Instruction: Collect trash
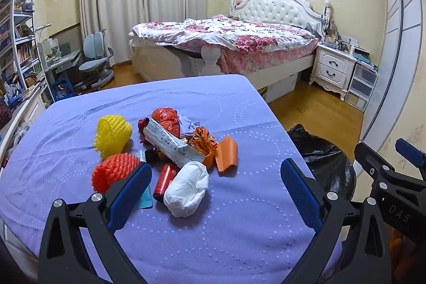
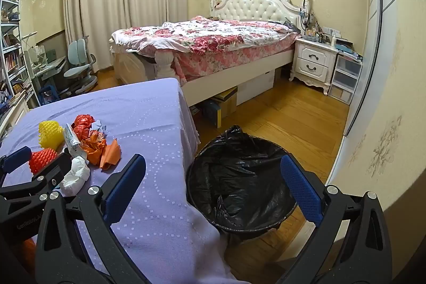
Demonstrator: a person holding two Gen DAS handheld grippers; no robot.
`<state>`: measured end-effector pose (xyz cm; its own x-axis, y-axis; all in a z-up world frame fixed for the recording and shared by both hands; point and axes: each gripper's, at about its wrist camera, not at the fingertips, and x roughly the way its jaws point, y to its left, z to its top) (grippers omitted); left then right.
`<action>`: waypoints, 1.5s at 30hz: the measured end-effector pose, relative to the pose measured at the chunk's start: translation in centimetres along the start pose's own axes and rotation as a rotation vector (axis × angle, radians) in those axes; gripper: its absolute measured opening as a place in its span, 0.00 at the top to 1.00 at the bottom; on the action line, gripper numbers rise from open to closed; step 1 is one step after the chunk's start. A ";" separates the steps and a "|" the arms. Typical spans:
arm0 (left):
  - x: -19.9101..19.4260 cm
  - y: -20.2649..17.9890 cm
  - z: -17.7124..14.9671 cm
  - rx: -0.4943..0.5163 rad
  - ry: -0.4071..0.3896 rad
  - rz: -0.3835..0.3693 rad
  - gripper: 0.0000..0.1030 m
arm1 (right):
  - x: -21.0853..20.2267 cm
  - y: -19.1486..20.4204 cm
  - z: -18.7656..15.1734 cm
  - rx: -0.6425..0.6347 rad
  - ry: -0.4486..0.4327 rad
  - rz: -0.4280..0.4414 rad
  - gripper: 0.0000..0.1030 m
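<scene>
- Purple cloth is covering the table; trash pile is sitting near the middle, a bit toward the left edge.
- Pile is showing a yellow net, orange net, white wad, red roll, printed wrapper, orange scraps and a red bag, all touching or overlapping.
- Left gripper is hanging over the near side of the pile, fingers spread wide and pinching nothing; white wad is lying between its pads, not touched.
- Right gripper is also spread and empty, hovering over the table's right edge, toward the bin.
- Bin is standing on the floor just beside the right edge, lined with a black bag; nothing seen inside it, though the dark folds are hiding part of the bottom.
- Progress: looking like the very start, nothing binned, whole pile left.
- Left view is giving the pile in detail, only a sliver of bin.
- Right view is giving the bin's open mouth and the left gripper beside the pile; red roll is not showing there.
</scene>
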<state>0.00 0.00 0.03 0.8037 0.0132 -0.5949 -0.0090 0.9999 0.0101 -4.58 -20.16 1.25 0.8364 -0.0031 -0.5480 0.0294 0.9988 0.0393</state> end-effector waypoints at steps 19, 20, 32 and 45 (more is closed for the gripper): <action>-0.3 -0.1 0.2 0.006 0.004 -0.013 0.06 | 0.0 0.1 0.0 -0.003 -0.003 -0.004 0.04; -0.2 0.0 0.2 0.005 0.006 -0.012 0.06 | 0.0 0.1 0.0 -0.003 -0.003 -0.003 0.04; -0.1 0.2 0.0 0.004 0.009 -0.008 0.06 | 0.0 0.1 0.0 -0.004 -0.002 -0.003 0.04; 0.0 0.4 0.0 0.002 0.011 -0.012 0.06 | 0.0 0.1 0.0 -0.003 0.000 -0.003 0.04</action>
<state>0.02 0.38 0.06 0.7972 0.0018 -0.6037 0.0017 1.0000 0.0051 -4.59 -20.05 1.21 0.8365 -0.0058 -0.5480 0.0303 0.9989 0.0357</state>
